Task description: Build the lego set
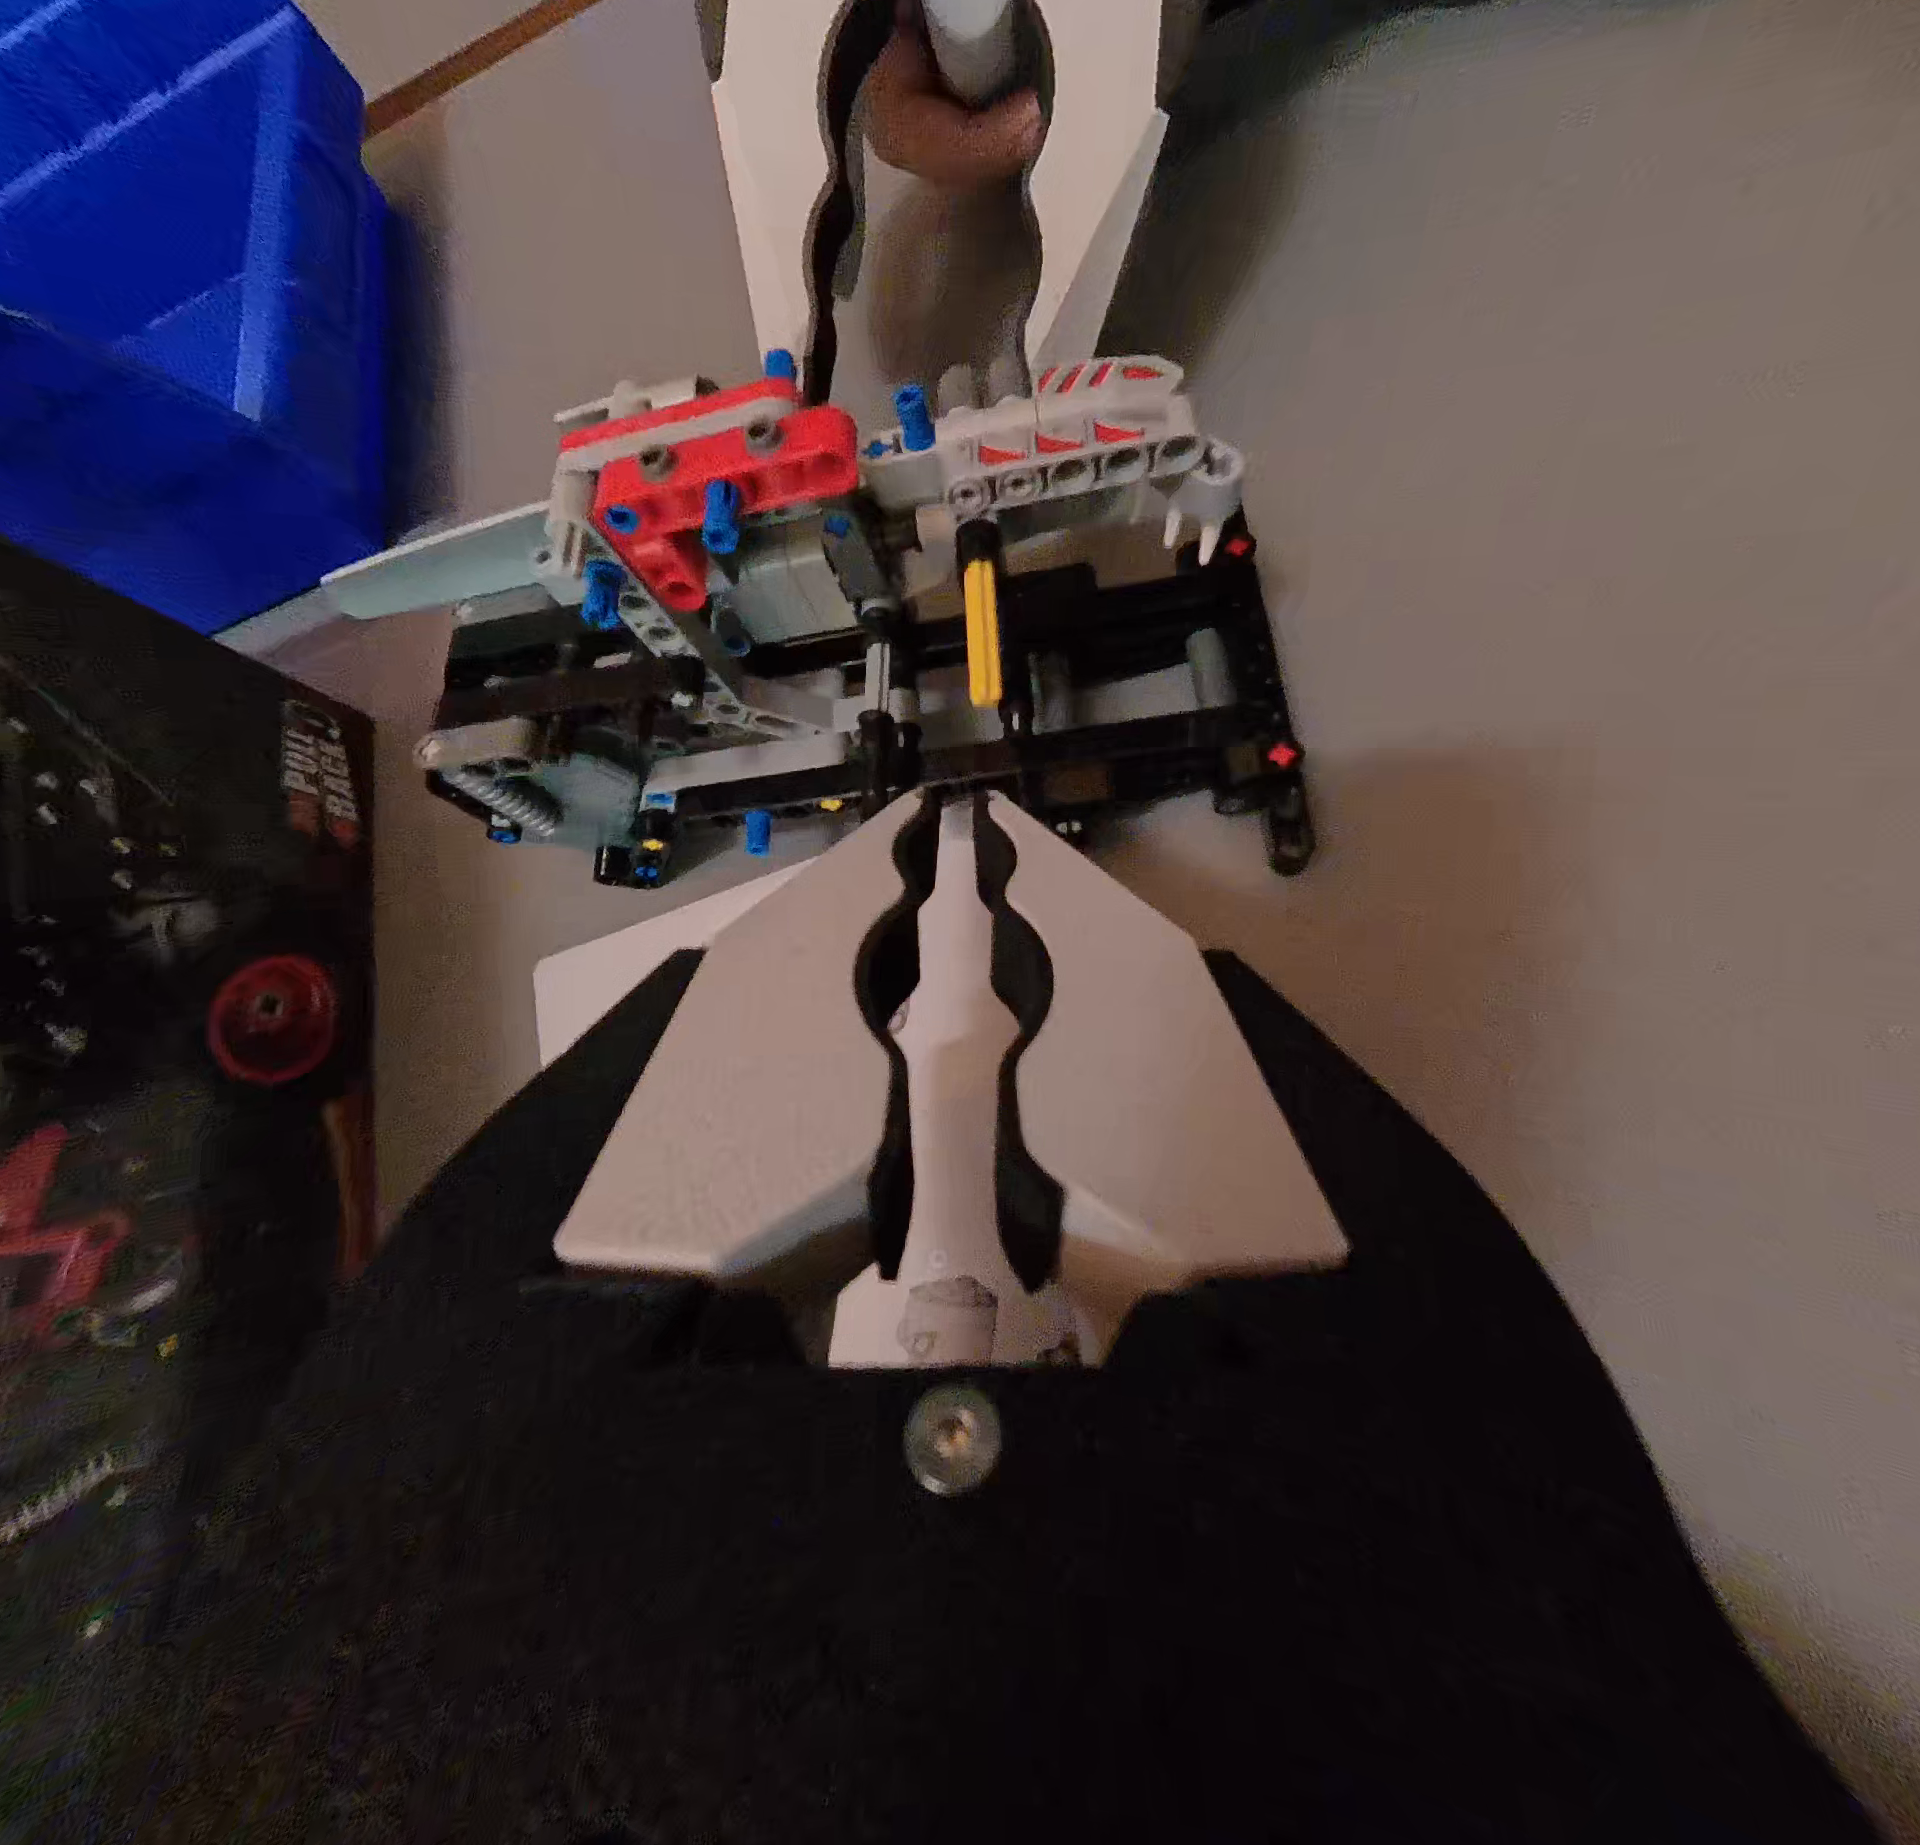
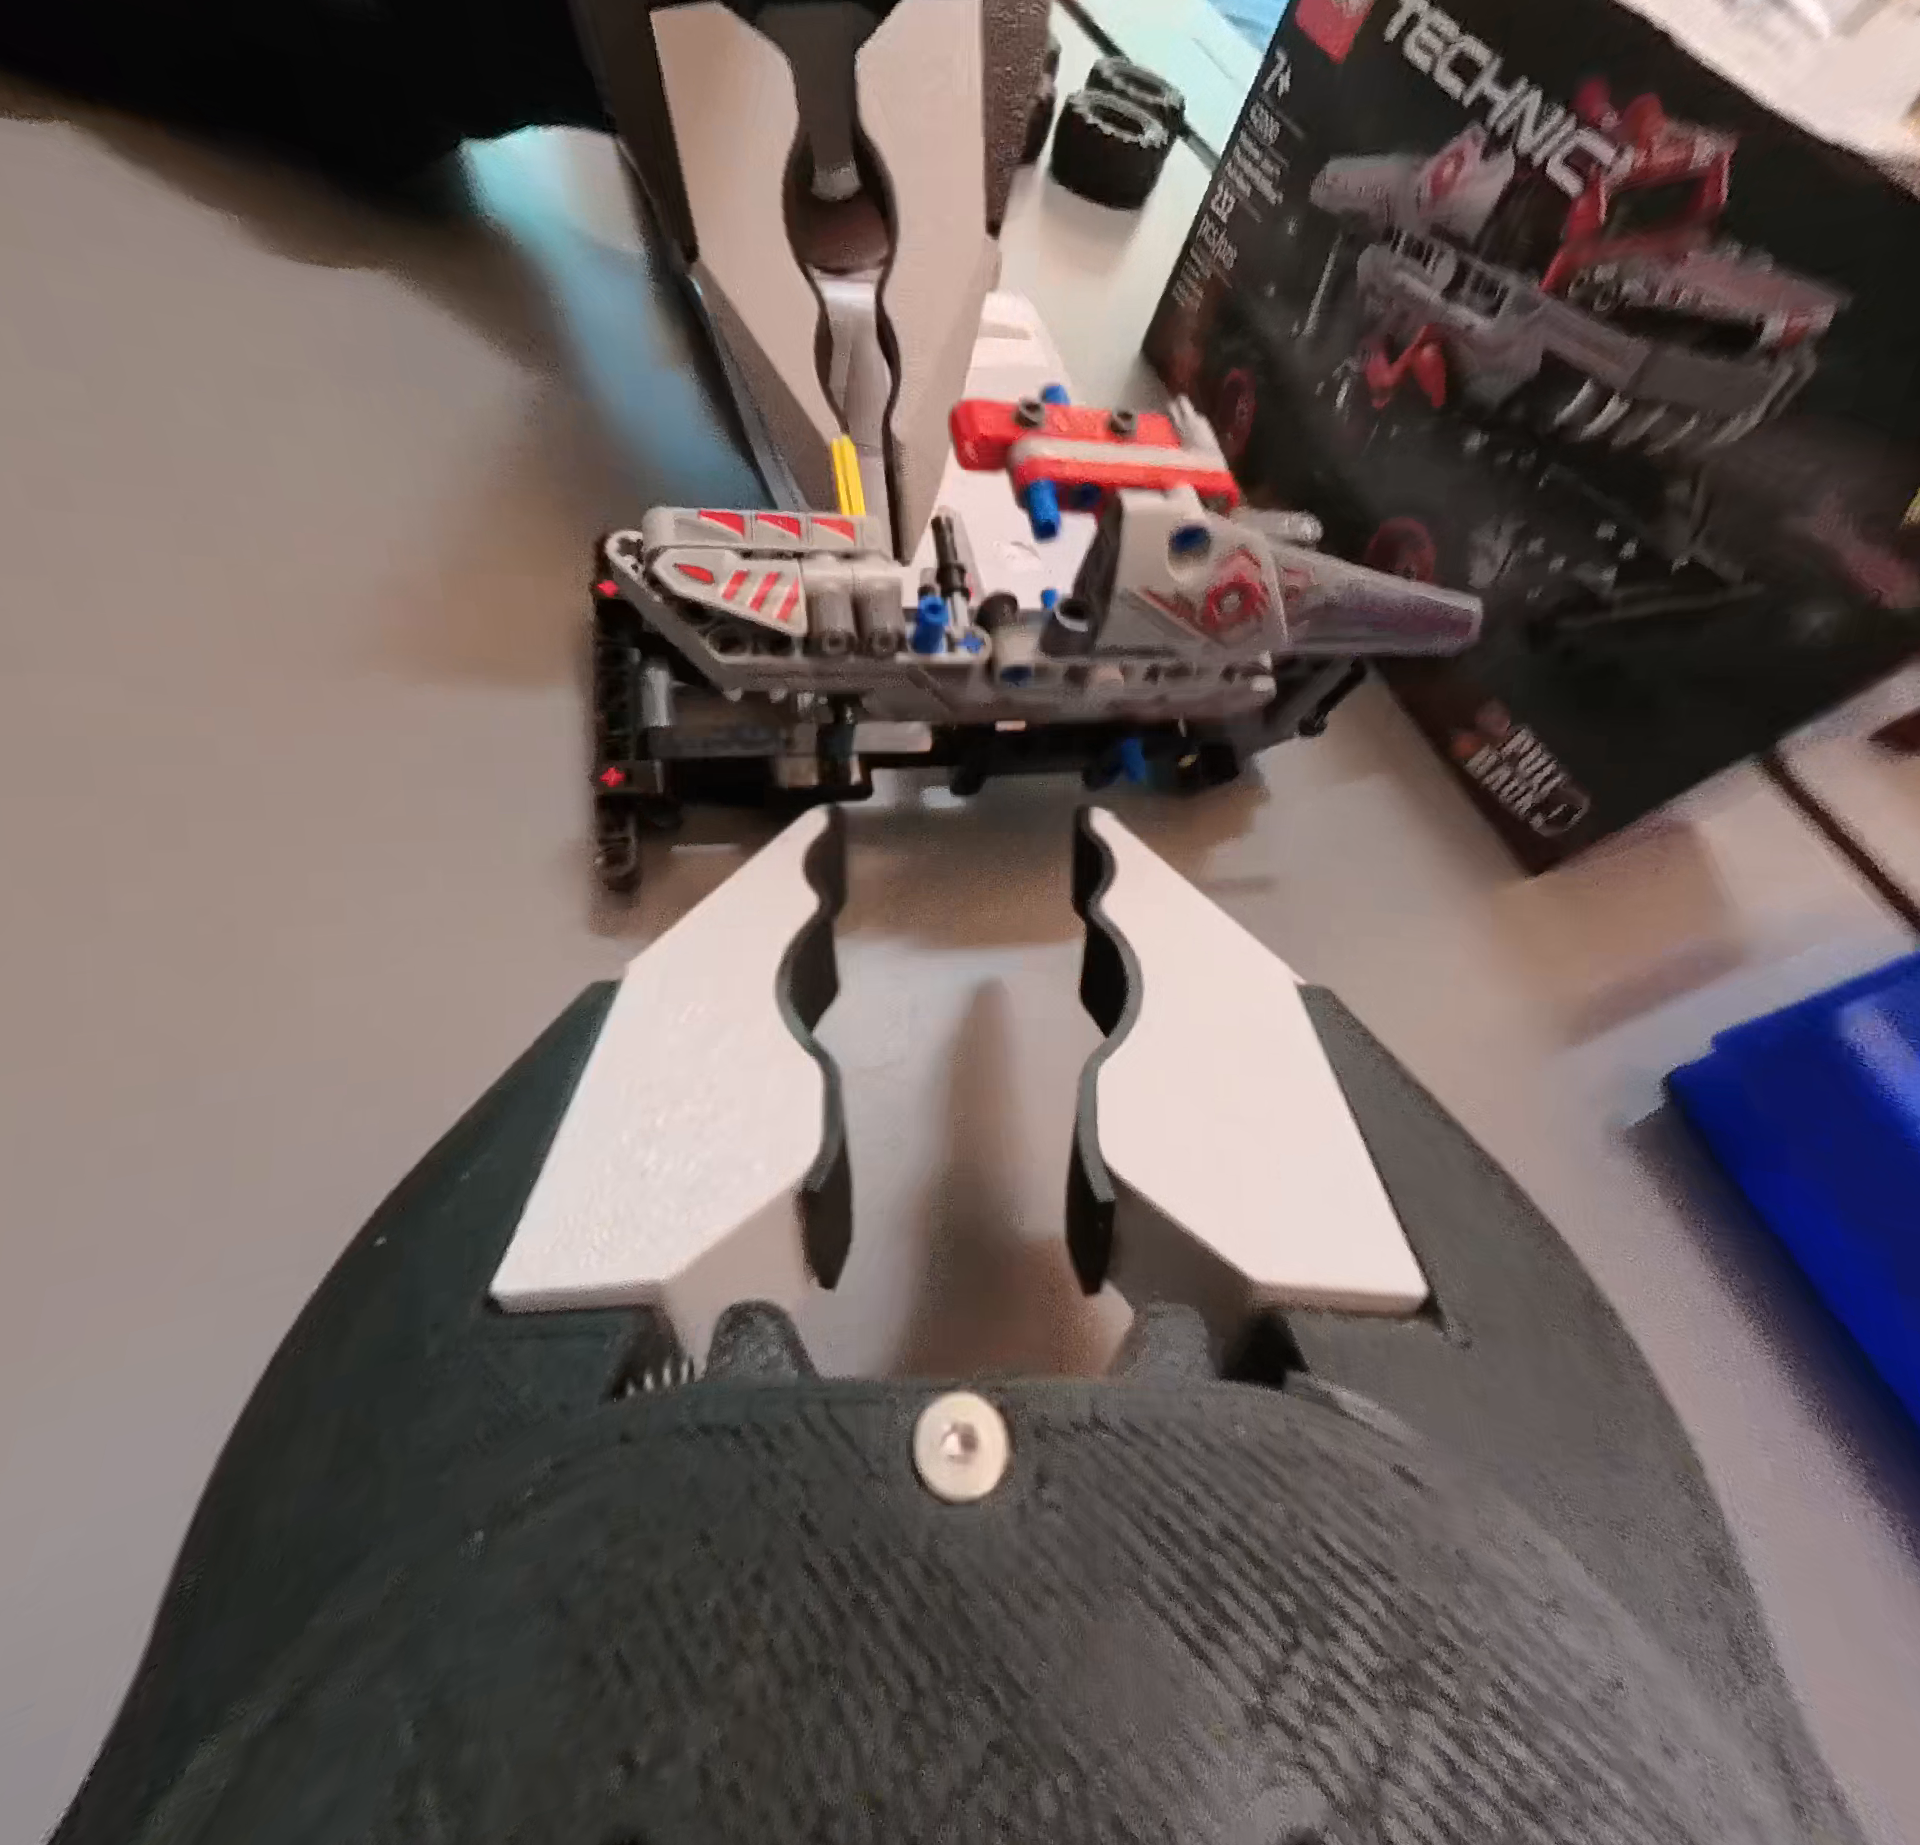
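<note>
Left wrist view: the left gripper [image 1: 954, 803] sits dead centre, fingers pressed close on the near black beam of the model [image 1: 862, 632], which lies on the table [image 1: 1558, 548] just past its tips. Whether the pads truly bite the beam is hard to tell; the contact is dark. At 12 o'clock the right gripper [image 1: 925, 361] reaches in from the far side, its tips hidden behind the model's grey side panel. At 10 o'clock a blue bin [image 1: 156, 289], cut off by the frame. At 9 o'clock the box [image 1: 156, 964], dim and blurred.

Right wrist view: the right gripper [image 2: 956, 819] shows its fingers spread wide, nothing between them, tips just short of the model [image 2: 935, 652]. At 12 o'clock the left gripper [image 2: 883, 476] comes down behind the model, tips together and partly hidden by the grey panel. The box [image 2: 1558, 393] stands at 2 o'clock, touching the model's pointed nose or just beside it; I cannot tell. Two tyres [image 2: 1117, 133] sit at 12 o'clock, half hidden. The bin [image 2: 1829, 1151] at 4 o'clock is smeared and cut off.
</note>
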Motion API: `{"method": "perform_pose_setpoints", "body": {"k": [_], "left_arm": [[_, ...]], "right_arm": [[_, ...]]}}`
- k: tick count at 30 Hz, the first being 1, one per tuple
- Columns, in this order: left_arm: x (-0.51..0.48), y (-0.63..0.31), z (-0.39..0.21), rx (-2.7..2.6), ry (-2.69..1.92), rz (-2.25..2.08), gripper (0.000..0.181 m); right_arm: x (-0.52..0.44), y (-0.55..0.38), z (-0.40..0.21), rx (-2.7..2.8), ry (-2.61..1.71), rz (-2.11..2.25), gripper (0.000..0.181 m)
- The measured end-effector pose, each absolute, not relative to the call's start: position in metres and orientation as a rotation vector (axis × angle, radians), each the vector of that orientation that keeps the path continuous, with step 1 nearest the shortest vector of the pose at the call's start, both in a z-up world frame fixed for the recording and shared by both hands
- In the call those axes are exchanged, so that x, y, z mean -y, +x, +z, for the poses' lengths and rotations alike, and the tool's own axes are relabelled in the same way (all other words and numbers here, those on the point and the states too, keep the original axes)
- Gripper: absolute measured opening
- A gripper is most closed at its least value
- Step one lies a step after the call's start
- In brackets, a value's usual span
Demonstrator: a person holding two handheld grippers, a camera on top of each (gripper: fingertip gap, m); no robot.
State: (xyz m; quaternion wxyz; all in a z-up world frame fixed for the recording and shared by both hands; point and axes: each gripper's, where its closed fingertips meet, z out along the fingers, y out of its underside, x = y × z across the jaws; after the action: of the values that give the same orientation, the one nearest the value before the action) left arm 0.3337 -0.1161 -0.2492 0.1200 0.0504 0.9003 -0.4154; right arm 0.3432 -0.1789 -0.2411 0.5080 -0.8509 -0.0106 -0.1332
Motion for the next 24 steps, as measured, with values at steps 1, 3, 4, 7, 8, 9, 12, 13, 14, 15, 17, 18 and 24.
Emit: {"method": "perform_pose_setpoints", "body": {"k": [1,3,4,7,8,9,12,13,14,15,17,18,24], "left_arm": [[0.120,0.332,-0.249,-2.632,0.152,-1.215,0.003],[0.128,0.326,-0.250,-2.632,0.178,-1.212,0.000],[0.133,0.324,-0.250,-2.624,0.188,-1.214,0.001],[0.141,0.322,-0.250,-2.600,0.185,-1.198,0.003],[0.142,0.323,-0.249,-2.590,0.178,-1.194,0.004],[0.141,0.323,-0.249,-2.588,0.180,-1.188,0.005],[0.138,0.326,-0.247,-2.583,0.168,-1.190,0.006],[0.138,0.327,-0.247,-2.582,0.161,-1.198,0.007],[0.136,0.327,-0.248,-2.589,0.157,-1.190,0.007],[0.134,0.329,-0.249,-2.593,0.151,-1.174,0.008],[0.131,0.330,-0.249,-2.592,0.152,-1.177,0.009],[0.131,0.329,-0.249,-2.596,0.152,-1.186,0.009],[0.134,0.330,-0.251,-2.592,0.124,-1.233,0.006]], "right_arm": [[0.183,0.340,-0.240,-0.015,-2.045,-0.262,0.051],[0.189,0.336,-0.232,-0.102,-1.998,-0.167,0.063],[0.190,0.334,-0.227,-0.157,-1.958,-0.111,0.070],[0.179,0.324,-0.207,-0.285,-1.798,0.076,0.078],[0.173,0.319,-0.208,-0.309,-1.801,0.112,0.077],[0.168,0.318,-0.214,-0.340,-1.836,0.088,0.075],[0.154,0.320,-0.226,-0.484,-1.884,0.020,0.079],[0.150,0.321,-0.228,-0.543,-1.878,0.022,0.078],[0.146,0.319,-0.227,-0.573,-1.862,0.026,0.075],[0.145,0.319,-0.228,-0.609,-1.850,0.015,0.074],[0.143,0.320,-0.223,-0.667,-1.816,-0.041,0.076],[0.142,0.319,-0.218,-0.687,-1.793,-0.065,0.073],[0.140,0.325,-0.214,-0.899,-1.727,-0.214,0.067]]}}
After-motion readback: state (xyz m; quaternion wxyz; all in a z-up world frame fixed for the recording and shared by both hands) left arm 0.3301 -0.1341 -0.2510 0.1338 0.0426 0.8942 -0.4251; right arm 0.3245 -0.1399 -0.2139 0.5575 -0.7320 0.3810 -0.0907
